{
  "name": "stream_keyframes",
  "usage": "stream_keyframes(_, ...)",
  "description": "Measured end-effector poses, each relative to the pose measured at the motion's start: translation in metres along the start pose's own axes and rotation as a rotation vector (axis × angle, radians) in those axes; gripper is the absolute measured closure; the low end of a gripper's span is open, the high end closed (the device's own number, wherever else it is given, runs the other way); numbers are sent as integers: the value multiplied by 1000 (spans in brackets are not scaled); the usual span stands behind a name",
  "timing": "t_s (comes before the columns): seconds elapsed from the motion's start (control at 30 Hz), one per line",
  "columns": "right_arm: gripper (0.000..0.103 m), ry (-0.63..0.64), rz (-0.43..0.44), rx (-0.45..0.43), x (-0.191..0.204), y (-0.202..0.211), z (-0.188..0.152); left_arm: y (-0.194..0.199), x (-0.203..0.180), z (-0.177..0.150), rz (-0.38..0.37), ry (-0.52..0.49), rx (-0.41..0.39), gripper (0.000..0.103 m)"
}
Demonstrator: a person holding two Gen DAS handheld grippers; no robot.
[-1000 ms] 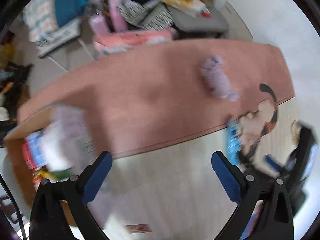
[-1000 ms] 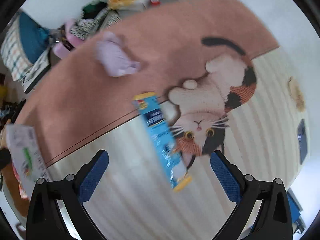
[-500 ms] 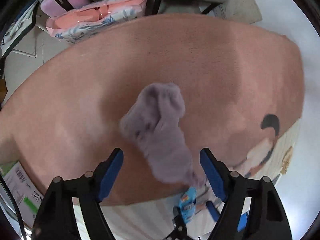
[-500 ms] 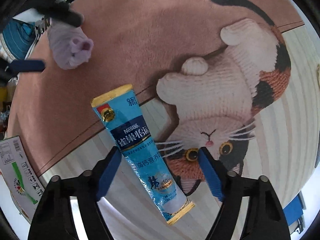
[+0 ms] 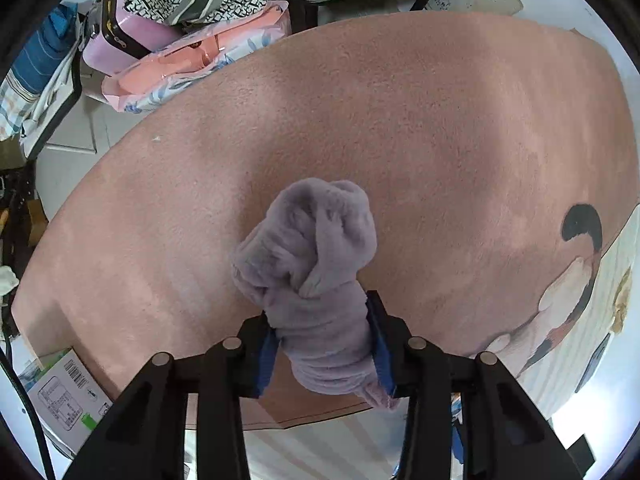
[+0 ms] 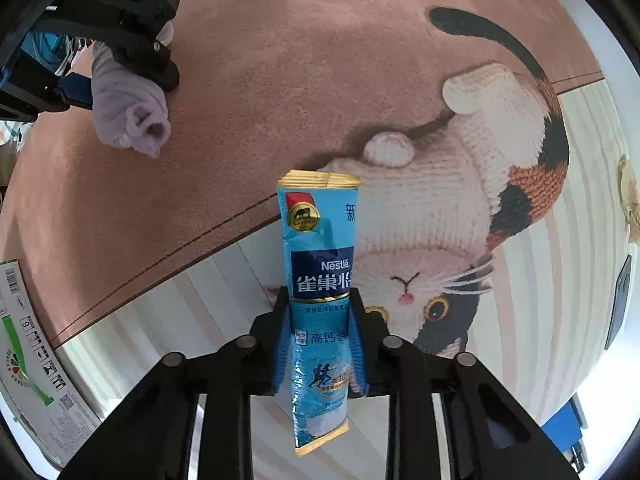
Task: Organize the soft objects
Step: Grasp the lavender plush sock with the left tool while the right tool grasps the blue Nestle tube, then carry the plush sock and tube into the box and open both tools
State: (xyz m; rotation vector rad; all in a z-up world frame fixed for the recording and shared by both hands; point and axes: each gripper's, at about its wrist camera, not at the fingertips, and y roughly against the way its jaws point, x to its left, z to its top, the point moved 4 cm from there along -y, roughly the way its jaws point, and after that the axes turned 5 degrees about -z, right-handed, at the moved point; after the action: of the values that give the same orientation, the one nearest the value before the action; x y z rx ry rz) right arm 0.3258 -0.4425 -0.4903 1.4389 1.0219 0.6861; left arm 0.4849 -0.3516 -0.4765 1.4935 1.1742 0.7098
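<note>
Mostly clear, some occlusion. The left gripper (image 5: 325,344) is clamped on a rolled lilac sock bundle (image 5: 316,280); its blue pads (image 5: 267,354) are largely buried in the fabric, and the bundle's near end dips behind the right-hand pad. The bundle's knotted far end sticks out past the fingertips, over the pink rug (image 5: 400,128). Can't tell whether the bundle touches the rug or sits just above it.

The right gripper (image 6: 318,340) is closed on a blue Nestlé stick sachet (image 6: 320,264), pinched around its lower middle; the gold-sealed top end points away from the camera, the bottom end hangs between the black finger frames. The sachet's right edge is curled, so the print there is cut off. It hides part of the cat picture on the rug (image 6: 440,216).

In the right view the left gripper (image 6: 120,56) shows top left, half out of frame.

A printed cardboard box (image 5: 66,396) is cut by the lower-left edge; contents not visible. Bags and a pink case (image 5: 124,40) pile up beyond the rug.
</note>
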Motion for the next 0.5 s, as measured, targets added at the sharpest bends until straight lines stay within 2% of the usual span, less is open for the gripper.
stream_keyframes(0.03,85,0,2,-4,1,1,0,5,1,-5,0,-3,-17,66)
stream_keyframes(0.1,87,-1,19,-12,6,12,-5,22,6,-8,-8,-3,-49,66)
stream_keyframes(0.17,87,14,41,-33,10,27,-11,46,12,-24,-29,-7,-101,66)
stream_keyframes(0.3,87,65,74,-85,20,60,-32,101,30,-87,-56,-18,-246,66)
stream_keyframes(0.5,87,171,137,-129,52,117,-91,150,83,-194,-97,37,-371,66)
